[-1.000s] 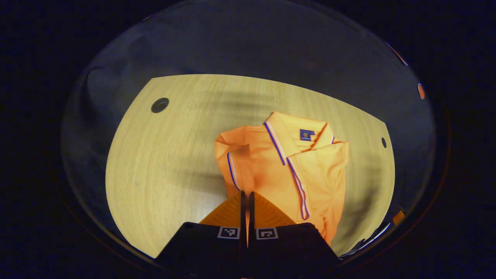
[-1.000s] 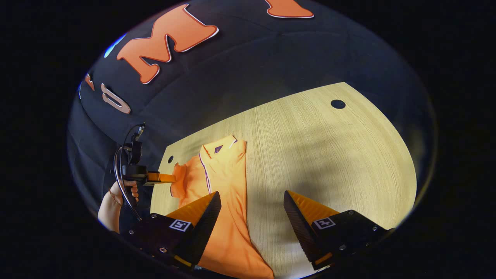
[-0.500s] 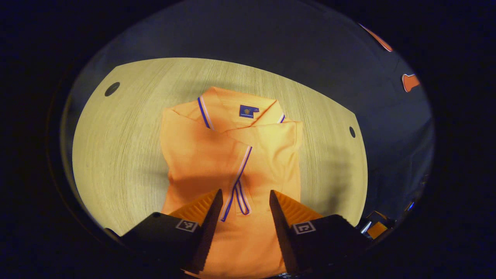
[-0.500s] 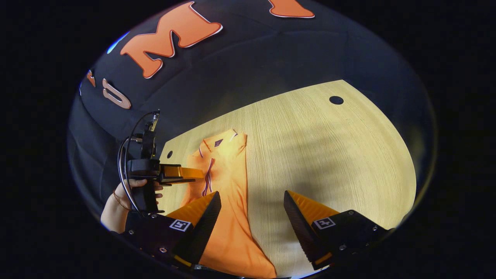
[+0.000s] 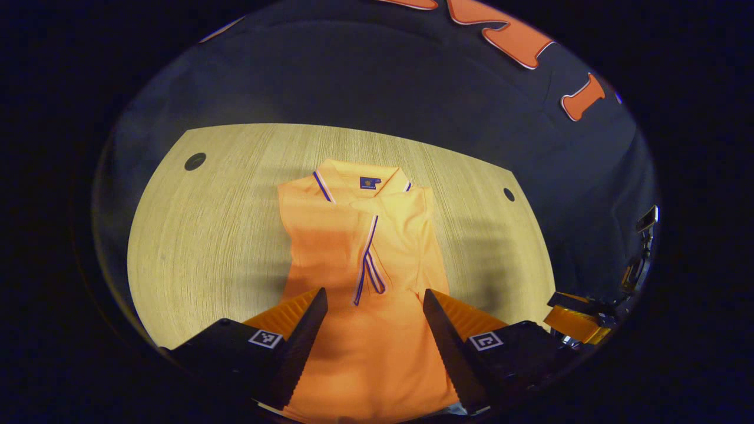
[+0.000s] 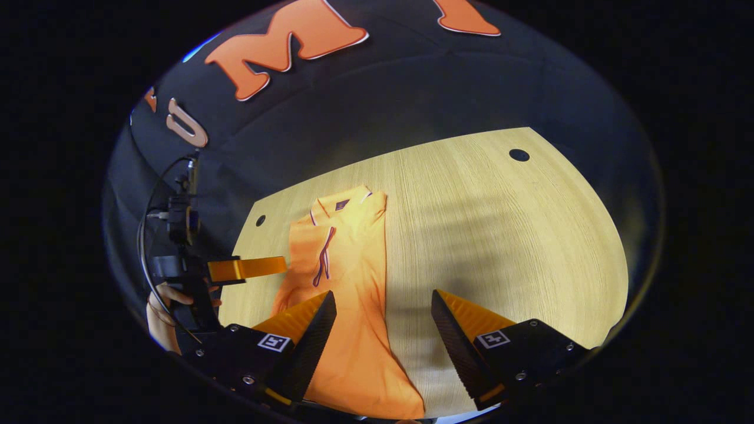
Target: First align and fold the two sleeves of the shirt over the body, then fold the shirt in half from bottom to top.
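The left gripper view looks down and forward from above the near end of the shirt (image 5: 365, 277), along its length toward the collar and the booth wall beyond, close enough that the cloth runs between its own fingers. The right gripper view sits farther to the right, above the table (image 6: 500, 235), facing the same wall at a slant, so the shirt (image 6: 347, 306) lies toward its left. Both views share the shirt, the tabletop (image 5: 212, 235) and the wall. The right gripper view also catches the left gripper (image 6: 247, 268) at its left edge.
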{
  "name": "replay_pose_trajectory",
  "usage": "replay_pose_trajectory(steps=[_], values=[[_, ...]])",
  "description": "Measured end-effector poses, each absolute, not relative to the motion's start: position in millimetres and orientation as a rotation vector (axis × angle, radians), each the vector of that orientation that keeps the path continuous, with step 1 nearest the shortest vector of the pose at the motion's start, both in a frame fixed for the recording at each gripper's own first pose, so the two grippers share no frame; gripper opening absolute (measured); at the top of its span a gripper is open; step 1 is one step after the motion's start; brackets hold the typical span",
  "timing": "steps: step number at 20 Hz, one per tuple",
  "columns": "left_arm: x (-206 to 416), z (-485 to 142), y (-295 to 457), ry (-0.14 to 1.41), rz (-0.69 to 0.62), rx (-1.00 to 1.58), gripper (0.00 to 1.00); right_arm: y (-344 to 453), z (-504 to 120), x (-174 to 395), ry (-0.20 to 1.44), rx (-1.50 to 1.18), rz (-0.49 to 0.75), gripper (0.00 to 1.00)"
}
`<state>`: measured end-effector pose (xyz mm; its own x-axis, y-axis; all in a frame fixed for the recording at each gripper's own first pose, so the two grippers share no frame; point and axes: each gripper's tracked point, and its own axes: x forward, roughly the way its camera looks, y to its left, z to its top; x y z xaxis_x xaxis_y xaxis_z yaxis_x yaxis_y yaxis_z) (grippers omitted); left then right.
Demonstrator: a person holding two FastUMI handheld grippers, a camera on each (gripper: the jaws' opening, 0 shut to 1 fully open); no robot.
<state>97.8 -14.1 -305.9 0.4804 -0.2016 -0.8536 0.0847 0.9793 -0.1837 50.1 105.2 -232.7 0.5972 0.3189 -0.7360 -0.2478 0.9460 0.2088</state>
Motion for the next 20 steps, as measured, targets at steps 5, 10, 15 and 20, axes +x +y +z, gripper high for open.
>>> replay_pose_trajectory(steps=[5,10,15,20], values=[[15,-299,18,1.058,-0.164,-0.147,0.99,121,-239,2,0.895,-0.022,0.348,0.99],[-69,-316,57,1.079,-0.098,-0.076,0.99,128,-278,-65,1.011,-0.120,0.344,0.99],[-141,-359,65,1.186,-0.052,-0.064,0.99,130,-344,-139,1.199,-0.218,0.337,0.99],[-185,-389,59,1.283,-0.039,-0.005,0.99,111,-379,-165,1.281,-0.300,0.264,0.99]])
